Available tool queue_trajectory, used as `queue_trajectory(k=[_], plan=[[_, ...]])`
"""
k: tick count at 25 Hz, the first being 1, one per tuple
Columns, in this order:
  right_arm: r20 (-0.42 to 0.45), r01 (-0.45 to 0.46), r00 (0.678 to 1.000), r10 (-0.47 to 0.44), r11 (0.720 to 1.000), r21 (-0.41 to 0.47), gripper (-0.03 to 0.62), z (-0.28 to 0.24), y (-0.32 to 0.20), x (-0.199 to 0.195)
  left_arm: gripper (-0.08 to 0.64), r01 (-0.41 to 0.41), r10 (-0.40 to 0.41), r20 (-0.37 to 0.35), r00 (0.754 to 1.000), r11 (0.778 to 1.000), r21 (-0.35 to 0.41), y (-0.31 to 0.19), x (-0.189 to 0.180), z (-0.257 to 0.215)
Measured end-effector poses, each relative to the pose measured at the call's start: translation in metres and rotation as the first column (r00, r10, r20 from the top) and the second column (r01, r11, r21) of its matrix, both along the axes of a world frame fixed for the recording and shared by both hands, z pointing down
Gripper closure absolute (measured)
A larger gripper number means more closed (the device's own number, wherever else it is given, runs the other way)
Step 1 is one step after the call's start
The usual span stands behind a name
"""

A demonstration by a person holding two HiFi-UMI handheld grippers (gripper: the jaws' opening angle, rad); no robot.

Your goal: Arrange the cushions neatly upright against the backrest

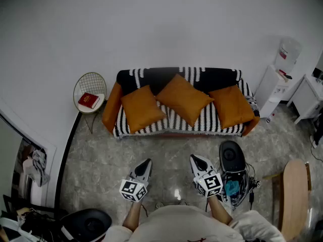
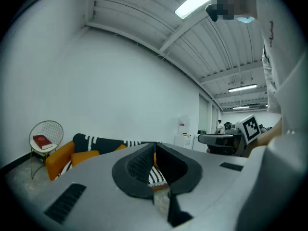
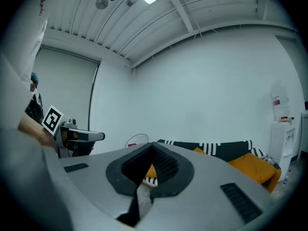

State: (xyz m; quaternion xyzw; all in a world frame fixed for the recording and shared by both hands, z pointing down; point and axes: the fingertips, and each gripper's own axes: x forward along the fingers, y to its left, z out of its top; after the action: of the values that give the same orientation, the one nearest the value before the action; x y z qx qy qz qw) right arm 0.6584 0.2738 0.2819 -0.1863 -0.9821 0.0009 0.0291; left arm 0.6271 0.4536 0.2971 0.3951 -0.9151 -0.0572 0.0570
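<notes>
Well ahead of left claw [image 1: 146, 162] and right claw [image 1: 195, 158] lie three cushions [image 1: 184, 99]

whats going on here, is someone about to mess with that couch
A person stands back from the sofa, holding the left gripper and the right gripper out level. Both are shut and empty. No cushion has been touched yet: the left cushion and right cushion sit askew, and the middle cushion is turned on a corner.
</notes>
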Motion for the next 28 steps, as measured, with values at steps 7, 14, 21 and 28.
queue_trajectory(k=[7,14,21,28], plan=[[-0.007,0.008,1.000,-0.008,1.000,-0.005,0.566,0.008,-0.017,0.014,0.520,-0.006,0.006,-0.002,1.000,1.000,-0.003,-0.022,0.013,0.008],[-0.005,0.037,0.999,-0.037,0.999,-0.040,0.566,0.012,-0.034,0.020,0.520,0.016,-0.016,-0.002,1.000,1.000,-0.012,-0.038,0.022,0.009],[-0.015,0.048,0.999,-0.049,0.998,-0.041,0.566,0.020,-0.040,0.017,0.520,0.041,-0.042,-0.015,0.999,0.999,-0.018,-0.044,0.028,0.014],[-0.027,0.052,0.998,-0.054,0.997,-0.055,0.566,0.026,-0.047,0.008,0.520,0.045,-0.046,-0.043,0.998,0.999,-0.023,-0.051,0.021,0.021]])
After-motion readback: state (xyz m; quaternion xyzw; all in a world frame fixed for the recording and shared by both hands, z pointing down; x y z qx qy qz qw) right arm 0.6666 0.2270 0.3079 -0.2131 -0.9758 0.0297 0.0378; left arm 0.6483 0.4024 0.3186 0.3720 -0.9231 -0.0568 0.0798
